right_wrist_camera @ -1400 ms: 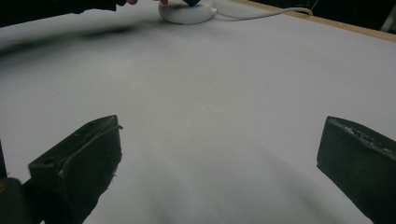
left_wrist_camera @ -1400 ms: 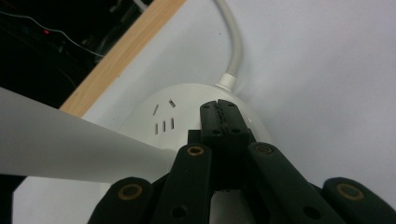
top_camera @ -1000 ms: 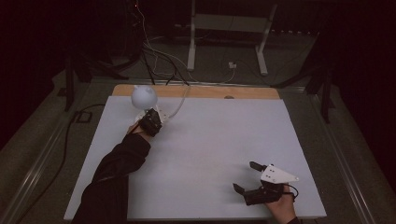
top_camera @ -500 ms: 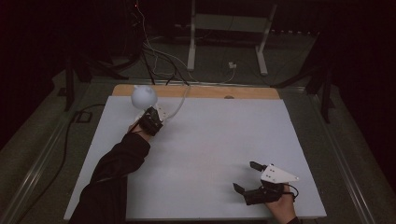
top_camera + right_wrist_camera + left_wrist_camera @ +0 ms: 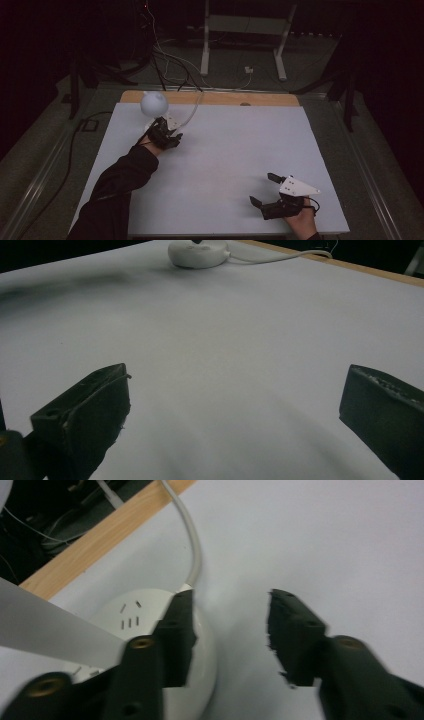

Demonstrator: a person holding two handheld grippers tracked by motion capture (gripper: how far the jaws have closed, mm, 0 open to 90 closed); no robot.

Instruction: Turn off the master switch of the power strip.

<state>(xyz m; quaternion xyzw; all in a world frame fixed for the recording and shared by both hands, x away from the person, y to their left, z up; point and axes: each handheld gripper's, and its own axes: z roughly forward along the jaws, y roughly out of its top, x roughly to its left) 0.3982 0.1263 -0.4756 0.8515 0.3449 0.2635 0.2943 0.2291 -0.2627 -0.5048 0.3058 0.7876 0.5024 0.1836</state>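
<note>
**A:** What has been altered over the last second?

**B:** Almost nothing. By the near right corner of the worktop (image 5: 240, 135), the right tool (image 5: 263, 188) is kept where it was, its jaws spread wide and nothing held between them. Bare white surface is seen ahead of it in the right gripper view.

**A:** And farther up?

**B:** Toward the far left corner, the left tool (image 5: 230, 597) has been shifted only slightly, if at all. Its jaws are parted. One is laid over the edge of the round white socket hub (image 5: 125, 615) and the other is held over bare worktop just beside it, so the hub is not yet clamped.

**A:** Where exactly is the hub placed?

**B:** It lies flat on the worktop near the far left corner. Its grey cable (image 5: 195, 545) is led away over the wooden far edge (image 5: 220, 98). A white ball (image 5: 154, 103) is seen just beyond the tool, but what it belongs to cannot be told.

**A:** What is meant by that for the work?

**B:** A pause over the hub is suggested. The jaws are judged to be lined up rather than closed, with the grasp not yet made. The right tool appears to be held in reserve.
</note>
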